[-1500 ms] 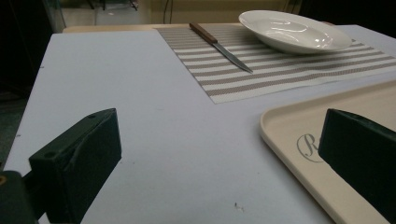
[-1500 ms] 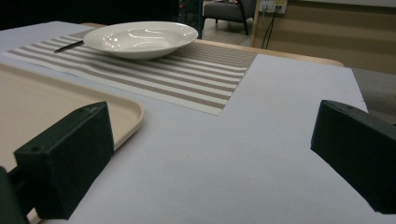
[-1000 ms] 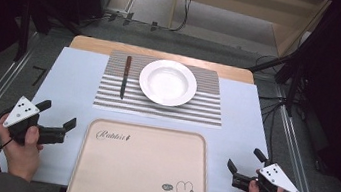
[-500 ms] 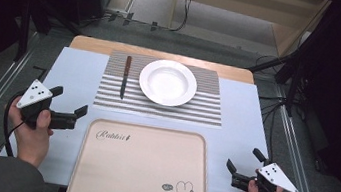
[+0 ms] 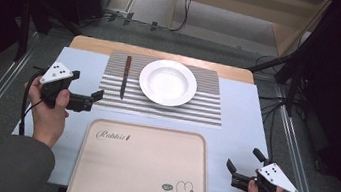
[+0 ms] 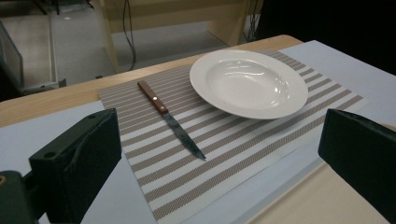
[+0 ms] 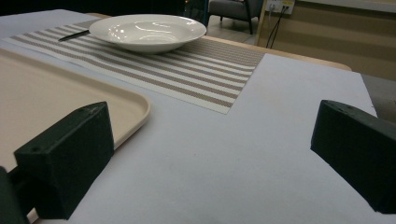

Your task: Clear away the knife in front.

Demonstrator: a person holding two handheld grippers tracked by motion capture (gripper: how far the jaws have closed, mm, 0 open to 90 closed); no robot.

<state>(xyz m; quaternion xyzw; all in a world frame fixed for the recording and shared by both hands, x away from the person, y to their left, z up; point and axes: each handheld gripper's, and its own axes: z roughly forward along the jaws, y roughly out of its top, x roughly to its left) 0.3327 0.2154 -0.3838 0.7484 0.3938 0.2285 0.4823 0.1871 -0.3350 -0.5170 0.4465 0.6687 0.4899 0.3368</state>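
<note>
High view: a wooden table (image 5: 242,75) under a pale sheet is seen among dark surroundings, a knife (image 5: 125,76) is laid on the striped mat (image 5: 207,106) beside the plate (image 5: 168,82), blade toward the tray (image 5: 140,172), and both the left hand-held gripper (image 5: 96,98) and right hand-held gripper (image 5: 240,161) are held wide open, empty.

Tray (image 5: 142,173) near edge cut off

A white plate (image 5: 168,82) and brown-handled knife (image 5: 125,75) lie on a grey-and-white striped placemat (image 5: 207,106); the tray (image 5: 140,172) is beige.
</note>
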